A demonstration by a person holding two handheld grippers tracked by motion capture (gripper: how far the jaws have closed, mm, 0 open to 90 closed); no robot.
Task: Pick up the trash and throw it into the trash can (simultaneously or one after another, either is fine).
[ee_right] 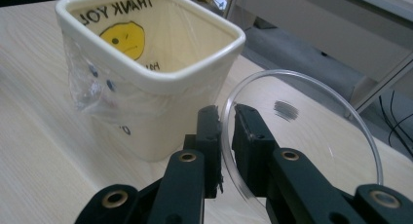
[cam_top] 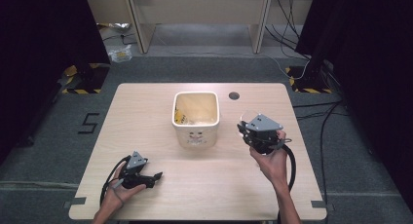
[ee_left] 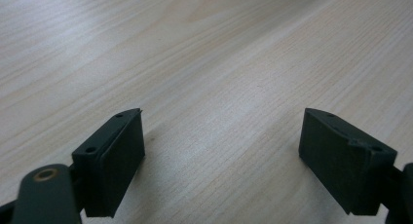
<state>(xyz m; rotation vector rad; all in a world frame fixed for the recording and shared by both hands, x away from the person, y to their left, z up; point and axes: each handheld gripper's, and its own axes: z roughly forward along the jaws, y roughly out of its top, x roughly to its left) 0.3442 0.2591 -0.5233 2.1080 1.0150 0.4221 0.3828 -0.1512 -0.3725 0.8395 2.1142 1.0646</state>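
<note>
While right gripper (ee_right: pixel 225 118) pinches clear round dish (ee_right: pixel 311 131) by rim beside cream bin (ee_right: pixel 160 95), left gripper (ee_left: pixel 221 160) w/ jaws apart, nothing betw., low over table (ee_left: pixel 219 53).

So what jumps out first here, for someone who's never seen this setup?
Probably the cream bin in the middle of the wooden table, lined with a clear bag showing a yellow smiley. Next, the right gripper beside the bin: its fingers are shut on the edge of a clear round lid, held off the table. The left gripper sits open near the table's front-left corner, with nothing between its fingers.
</note>
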